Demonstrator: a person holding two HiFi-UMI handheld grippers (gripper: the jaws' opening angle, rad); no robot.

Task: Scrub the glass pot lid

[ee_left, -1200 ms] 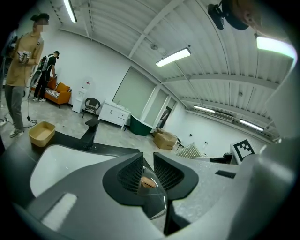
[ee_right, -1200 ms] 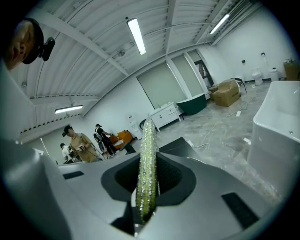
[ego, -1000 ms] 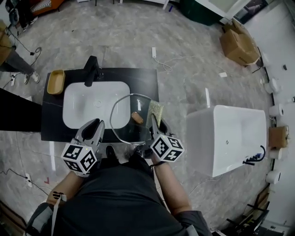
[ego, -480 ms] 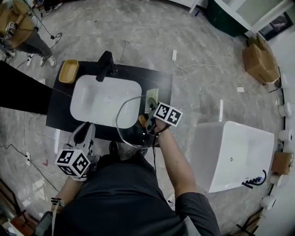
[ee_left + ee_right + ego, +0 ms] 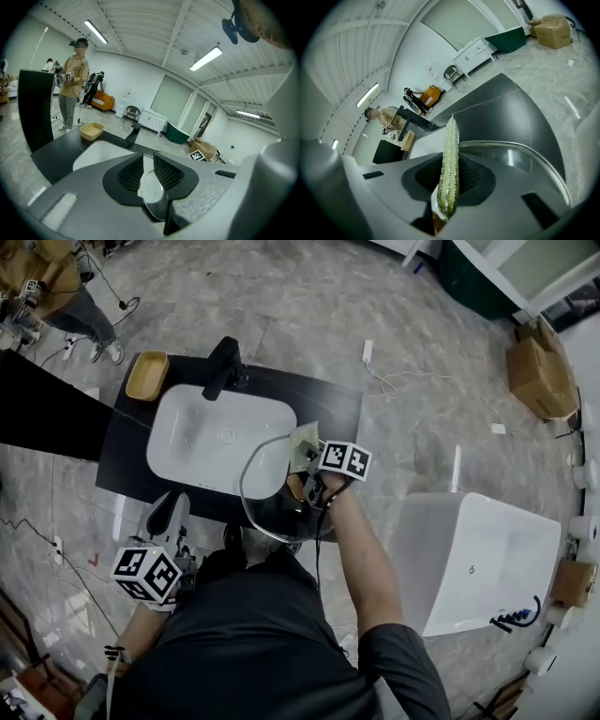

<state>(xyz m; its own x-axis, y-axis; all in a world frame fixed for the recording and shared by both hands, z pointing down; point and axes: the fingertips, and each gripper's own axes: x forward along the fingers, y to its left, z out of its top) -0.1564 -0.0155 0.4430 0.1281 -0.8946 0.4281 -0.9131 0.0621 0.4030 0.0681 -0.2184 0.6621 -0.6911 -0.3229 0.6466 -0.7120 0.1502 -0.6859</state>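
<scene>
Over the front edge of the black worktop point(image 5: 330, 409), just right of the white sink basin point(image 5: 202, 442), the glass pot lid point(image 5: 274, 507) is sitting with its broad face turned up toward the head view. In that view its steel rim is overlapping the basin's front right corner, and its brown knob point(image 5: 292, 486) is showing near the centre.

The left hand-held gripper point(image 5: 175, 502) is pointing toward the lid from the person's left. In the left gripper view its jaws are standing nearly together, with the lid's rim running edge-on into the narrow gap between the ribbed pads point(image 5: 131, 171). The jaws are clamping that rim. The head view is not showing the contact itself.

The right hand-held gripper point(image 5: 309, 472) is reaching over the lid from the person's right, with its marker cube point(image 5: 345, 460) facing up. Its jaws are pinching a green scouring pad point(image 5: 450, 168), which is standing on edge between them and projecting past the fingertips. In the right gripper view the lid's curved rim is sweeping past to the right of the pad, and a brown patch is showing just below the pad's lower end. Whether the pad is touching the glass cannot be told.

A black faucet point(image 5: 225, 367) is standing behind the basin, and a tan tray point(image 5: 147, 376) is lying at the worktop's rear left corner. A white bathtub point(image 5: 478, 559) is standing on the floor, well apart to the right.
</scene>
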